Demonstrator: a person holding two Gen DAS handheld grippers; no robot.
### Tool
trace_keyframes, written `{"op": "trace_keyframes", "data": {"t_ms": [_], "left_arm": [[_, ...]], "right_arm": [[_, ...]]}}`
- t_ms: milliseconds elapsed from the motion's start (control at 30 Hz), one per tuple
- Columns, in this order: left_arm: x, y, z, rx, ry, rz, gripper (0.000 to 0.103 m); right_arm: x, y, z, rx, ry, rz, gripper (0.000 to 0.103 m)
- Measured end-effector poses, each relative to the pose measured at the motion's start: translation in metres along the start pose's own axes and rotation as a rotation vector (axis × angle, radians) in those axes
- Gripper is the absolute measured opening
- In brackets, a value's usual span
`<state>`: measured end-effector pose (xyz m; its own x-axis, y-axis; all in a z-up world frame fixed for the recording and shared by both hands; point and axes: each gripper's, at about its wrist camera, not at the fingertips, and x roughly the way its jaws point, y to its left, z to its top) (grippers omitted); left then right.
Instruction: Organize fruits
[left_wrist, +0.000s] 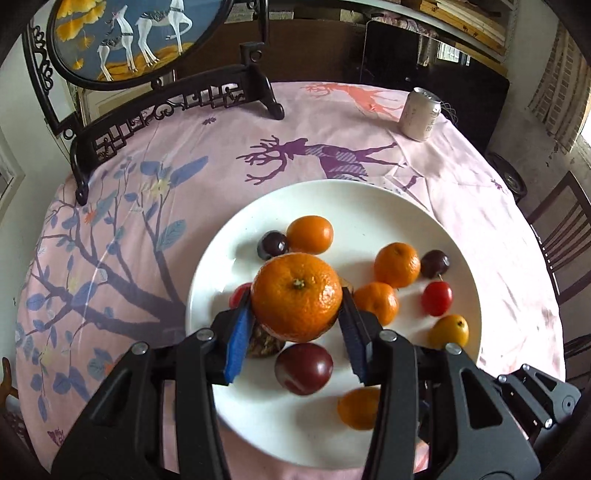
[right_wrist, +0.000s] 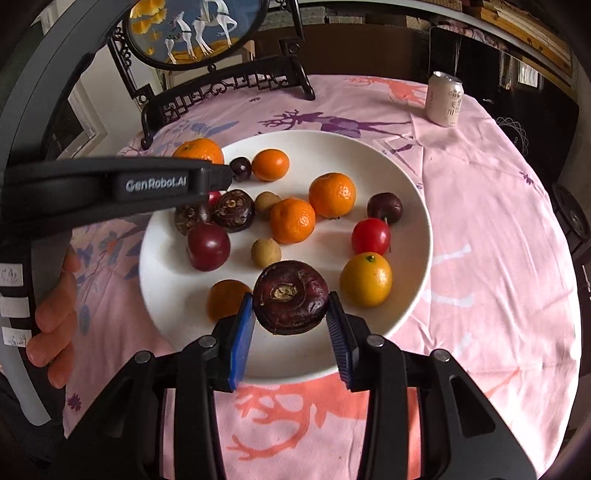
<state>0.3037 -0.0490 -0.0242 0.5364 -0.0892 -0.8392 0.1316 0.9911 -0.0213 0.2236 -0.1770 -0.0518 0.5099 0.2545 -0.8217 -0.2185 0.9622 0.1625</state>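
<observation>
A white plate (left_wrist: 369, 199) on the pink tablecloth holds several tangerines, plums, cherries and a red tomato (left_wrist: 437, 298). My left gripper (left_wrist: 295, 302) is shut on a large tangerine (left_wrist: 295, 297) and holds it above the plate's left part. My right gripper (right_wrist: 290, 304) is shut on a dark purple water chestnut (right_wrist: 290, 297) over the plate's (right_wrist: 413, 206) near edge. The left gripper's body (right_wrist: 122, 184) shows in the right wrist view, with the tangerine (right_wrist: 199, 149) partly hidden behind it. Two more water chestnuts (right_wrist: 232, 210) lie under it.
A white drink can (left_wrist: 421, 114) stands at the table's far right, also in the right wrist view (right_wrist: 445, 99). A dark carved stand with a round deer painting (left_wrist: 122, 37) is at the far left. A wooden chair (left_wrist: 561, 236) is on the right.
</observation>
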Motion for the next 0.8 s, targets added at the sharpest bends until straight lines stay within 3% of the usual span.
{"op": "trace_keyframes", "data": {"t_ms": [367, 400, 433, 500, 567, 733, 800], "left_arm": [[0.046, -0.008, 0.020, 0.020, 0.044, 0.003, 0.046], [0.046, -0.008, 0.021, 0.023, 0.040, 0.004, 0.047], [0.044, -0.009, 0.021, 0.022, 0.033, 0.003, 0.055], [0.036, -0.007, 0.022, 0.017, 0.007, 0.009, 0.071], [0.020, -0.005, 0.020, 0.015, -0.018, 0.006, 0.075], [-0.043, 0.004, -0.007, -0.002, -0.113, -0.022, 0.097], [-0.073, 0.005, -0.028, -0.006, -0.170, -0.011, 0.101]], "right_arm": [[0.021, -0.006, 0.010, 0.014, 0.008, 0.011, 0.039], [0.022, -0.005, 0.011, 0.009, 0.003, 0.009, 0.040], [0.021, -0.004, 0.011, 0.008, 0.000, 0.010, 0.041], [0.020, -0.003, 0.011, 0.010, -0.004, 0.014, 0.053], [0.013, -0.002, 0.009, 0.008, -0.010, 0.014, 0.058], [-0.032, 0.006, -0.011, -0.004, -0.066, -0.004, 0.068], [-0.051, 0.011, -0.025, -0.009, -0.111, -0.060, 0.102]]}}
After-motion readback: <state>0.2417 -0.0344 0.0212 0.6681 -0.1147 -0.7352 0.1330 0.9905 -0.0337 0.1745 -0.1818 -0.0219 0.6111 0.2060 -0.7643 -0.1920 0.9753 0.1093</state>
